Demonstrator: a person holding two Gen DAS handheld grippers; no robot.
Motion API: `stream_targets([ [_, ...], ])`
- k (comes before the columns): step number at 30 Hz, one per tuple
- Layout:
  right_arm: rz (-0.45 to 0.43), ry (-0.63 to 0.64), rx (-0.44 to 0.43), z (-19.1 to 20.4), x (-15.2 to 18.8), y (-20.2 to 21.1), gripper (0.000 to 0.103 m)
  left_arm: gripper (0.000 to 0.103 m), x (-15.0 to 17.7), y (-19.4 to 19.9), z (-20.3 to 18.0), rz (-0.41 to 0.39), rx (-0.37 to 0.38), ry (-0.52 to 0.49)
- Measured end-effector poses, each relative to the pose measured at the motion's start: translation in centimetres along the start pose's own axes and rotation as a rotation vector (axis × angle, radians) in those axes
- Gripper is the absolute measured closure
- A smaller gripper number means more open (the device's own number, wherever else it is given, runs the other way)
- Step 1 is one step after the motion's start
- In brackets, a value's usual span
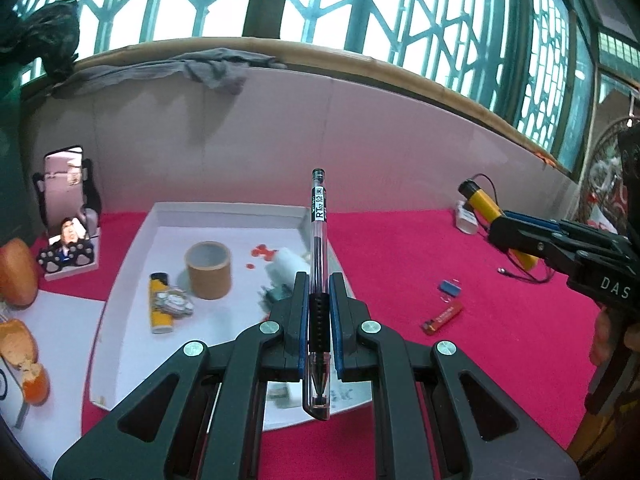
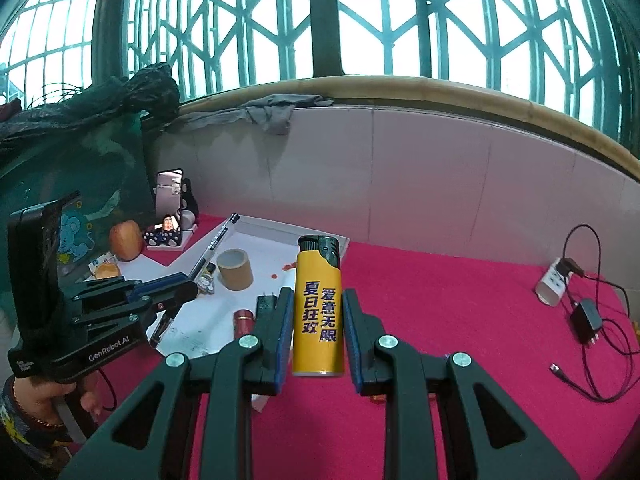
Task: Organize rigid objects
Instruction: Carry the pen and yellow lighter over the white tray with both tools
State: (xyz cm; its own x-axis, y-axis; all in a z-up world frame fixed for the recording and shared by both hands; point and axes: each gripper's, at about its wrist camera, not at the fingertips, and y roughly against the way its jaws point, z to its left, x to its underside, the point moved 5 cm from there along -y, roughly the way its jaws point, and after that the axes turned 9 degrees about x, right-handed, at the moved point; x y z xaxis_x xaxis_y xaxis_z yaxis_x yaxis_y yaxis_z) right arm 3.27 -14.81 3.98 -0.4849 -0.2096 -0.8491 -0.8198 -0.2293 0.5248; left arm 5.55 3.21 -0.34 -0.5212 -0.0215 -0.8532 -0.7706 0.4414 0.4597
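Altogether two yellow lighters (image 2: 318, 308), one gripped by right fingers (image 2: 286, 320); left fingers (image 1: 300, 308) clamp one pen (image 1: 318, 272).

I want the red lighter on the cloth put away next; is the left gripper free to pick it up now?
Probably not: the left gripper is shut on a pen, though the red lighter lies unobstructed.

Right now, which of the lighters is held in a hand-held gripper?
The yellow lighter clamped in the right hand-held gripper. Another yellow lighter lies in the white tray; the red lighter lies on the cloth.
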Motion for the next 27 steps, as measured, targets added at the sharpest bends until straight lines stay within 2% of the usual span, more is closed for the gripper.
stream_targets([
  [14, 0.013, 0.044, -0.048, 3.2, -1.2, -1.6, 0.08, 0.094, 0.5, 1.3, 4.6, -0.023, -0.096, 0.052],
  [27, 0.031, 0.078, -0.075, 5.7, -1.9, -3.1, 0.08, 0.094, 1.1, 1.1, 6.4, -0.018, -0.089, 0.096],
])
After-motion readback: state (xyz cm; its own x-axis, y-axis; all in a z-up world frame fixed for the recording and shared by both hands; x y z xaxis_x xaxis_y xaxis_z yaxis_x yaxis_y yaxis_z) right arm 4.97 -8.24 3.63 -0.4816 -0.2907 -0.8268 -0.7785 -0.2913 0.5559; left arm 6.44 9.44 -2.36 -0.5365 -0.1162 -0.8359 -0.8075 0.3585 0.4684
